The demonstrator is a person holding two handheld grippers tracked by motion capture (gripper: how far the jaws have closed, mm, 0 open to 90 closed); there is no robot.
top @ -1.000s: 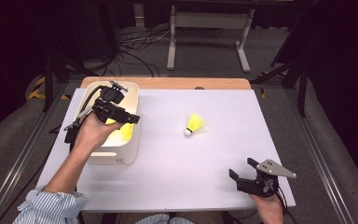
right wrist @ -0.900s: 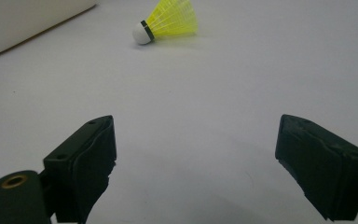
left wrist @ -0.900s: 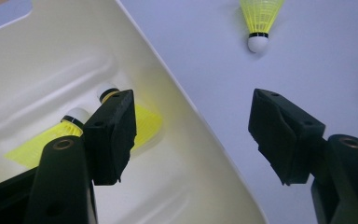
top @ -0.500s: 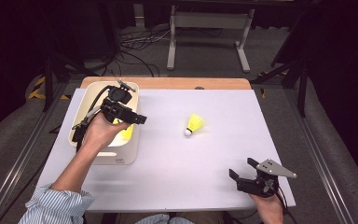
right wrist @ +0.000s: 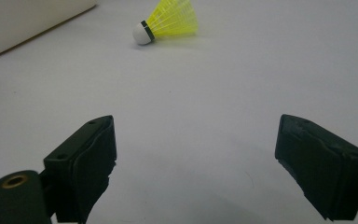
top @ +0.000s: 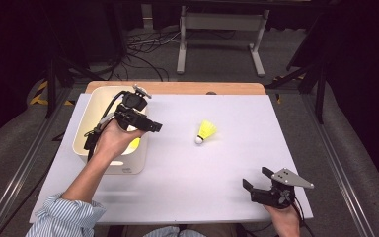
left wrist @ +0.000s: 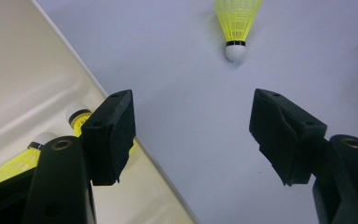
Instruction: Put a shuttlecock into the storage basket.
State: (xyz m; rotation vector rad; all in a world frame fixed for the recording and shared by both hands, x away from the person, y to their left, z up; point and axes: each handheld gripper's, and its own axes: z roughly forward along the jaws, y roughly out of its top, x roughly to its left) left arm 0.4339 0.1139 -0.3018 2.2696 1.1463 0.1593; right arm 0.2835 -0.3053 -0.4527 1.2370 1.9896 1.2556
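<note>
Take the cream bin (top: 137, 165) as your reference: your left gripper (top: 150, 126) hangs over its right-hand wall with the jaws spread wide and nothing between them, pointing out across the white table (top: 177, 187) toward the loose yellow shuttlecock (top: 206, 132). That shuttlecock lies on its side on the table well to the right of the bin (white cork tip toward you, skirt away), while more yellow shuttlecocks (left wrist: 77, 122) rest inside the bin beside the left jaw. Your right gripper (top: 256, 183) sits low at the near table edge, far to the right of the bin, its jaws likewise spread and empty, aimed toward the loose shuttlecock.
</note>
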